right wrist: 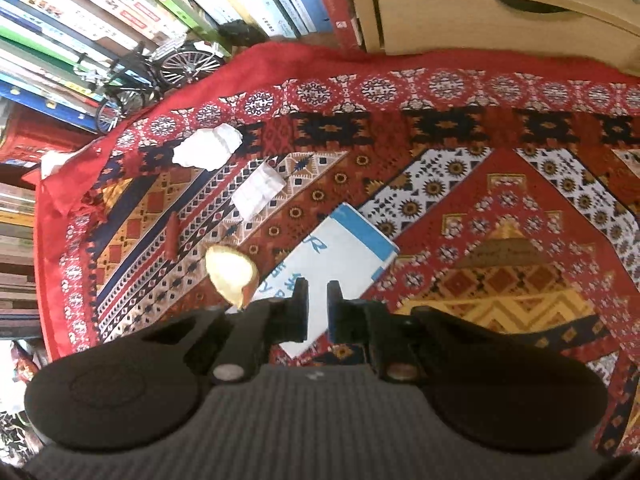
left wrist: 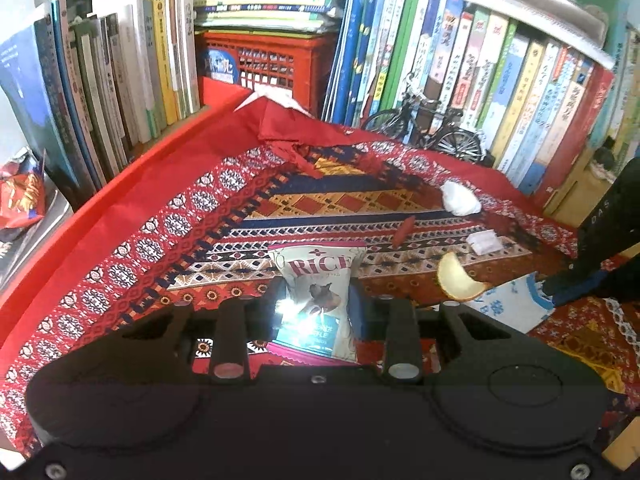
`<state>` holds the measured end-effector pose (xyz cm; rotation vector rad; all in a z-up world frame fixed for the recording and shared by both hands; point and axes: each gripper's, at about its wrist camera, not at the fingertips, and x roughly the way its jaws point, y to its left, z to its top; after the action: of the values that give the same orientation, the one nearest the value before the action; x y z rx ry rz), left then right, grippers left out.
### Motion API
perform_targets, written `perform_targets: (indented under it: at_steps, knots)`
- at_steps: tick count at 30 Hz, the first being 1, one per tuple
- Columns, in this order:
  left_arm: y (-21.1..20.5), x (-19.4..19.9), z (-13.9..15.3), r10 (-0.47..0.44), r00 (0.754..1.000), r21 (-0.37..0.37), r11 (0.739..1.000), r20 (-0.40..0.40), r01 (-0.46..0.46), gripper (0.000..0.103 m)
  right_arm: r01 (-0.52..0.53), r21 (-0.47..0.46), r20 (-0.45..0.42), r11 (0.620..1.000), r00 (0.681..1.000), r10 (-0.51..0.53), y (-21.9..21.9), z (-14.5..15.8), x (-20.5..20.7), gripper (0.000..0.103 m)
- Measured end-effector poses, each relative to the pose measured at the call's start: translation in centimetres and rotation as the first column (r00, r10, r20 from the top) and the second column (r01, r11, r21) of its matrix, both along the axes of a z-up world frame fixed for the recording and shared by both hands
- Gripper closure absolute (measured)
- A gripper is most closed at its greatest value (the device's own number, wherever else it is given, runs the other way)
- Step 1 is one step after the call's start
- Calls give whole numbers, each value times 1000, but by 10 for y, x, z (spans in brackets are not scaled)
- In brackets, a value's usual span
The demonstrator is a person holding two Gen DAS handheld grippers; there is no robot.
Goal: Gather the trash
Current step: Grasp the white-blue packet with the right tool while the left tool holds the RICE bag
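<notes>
My left gripper (left wrist: 318, 294) is shut on a white and teal rice snack bag (left wrist: 316, 276), which stands upright between its fingers above the patterned red cloth (left wrist: 160, 248). My right gripper (right wrist: 317, 292) hovers just over a flat blue-and-white packet (right wrist: 344, 248), its fingers a narrow gap apart with nothing pinched between them. In the left wrist view, the right gripper (left wrist: 550, 284) reaches in from the right onto that packet (left wrist: 512, 304). Other litter lies on the cloth. There is a pale bitten fruit slice (right wrist: 232, 276), a crumpled white tissue (right wrist: 208, 148), a small white wrapper (right wrist: 258, 192) and a short red piece (right wrist: 172, 236).
Rows of upright books (left wrist: 500, 80) wall in the back and left sides. A toy bicycle (left wrist: 428, 124) stands before them and a red crate (left wrist: 272, 60) sits in the corner. A wooden cabinet (right wrist: 480, 8) borders the cloth's far side. A red snack bag (left wrist: 20, 200) lies off the cloth, far left.
</notes>
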<state>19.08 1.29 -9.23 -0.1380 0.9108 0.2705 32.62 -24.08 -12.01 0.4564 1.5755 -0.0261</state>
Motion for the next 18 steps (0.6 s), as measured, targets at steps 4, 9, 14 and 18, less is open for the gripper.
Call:
perform_targets:
  at_steps: [4, 9, 14, 18]
  knots:
    - [-4, -9, 11, -5, 1000, -10, 1000, 22, 5, 72, 34, 37, -24, 999, 999, -33, -4, -4, 1, 54]
    - [-4, -21, 11, 2, 1000, -13, 1000, 30, -1, 72, 75, 35, -75, 997, 995, -72, 3, -26, 11, 35]
    - [0, -28, 2, 14, 1000, -19, 1000, 21, -13, 72, 119, 14, -151, 993, 982, -115, 8, -54, 21, 31]
    - [6, -29, -6, 32, 999, -31, 999, 9, -31, 72, 137, -6, -170, 991, 976, -136, 12, -66, 27, 28]
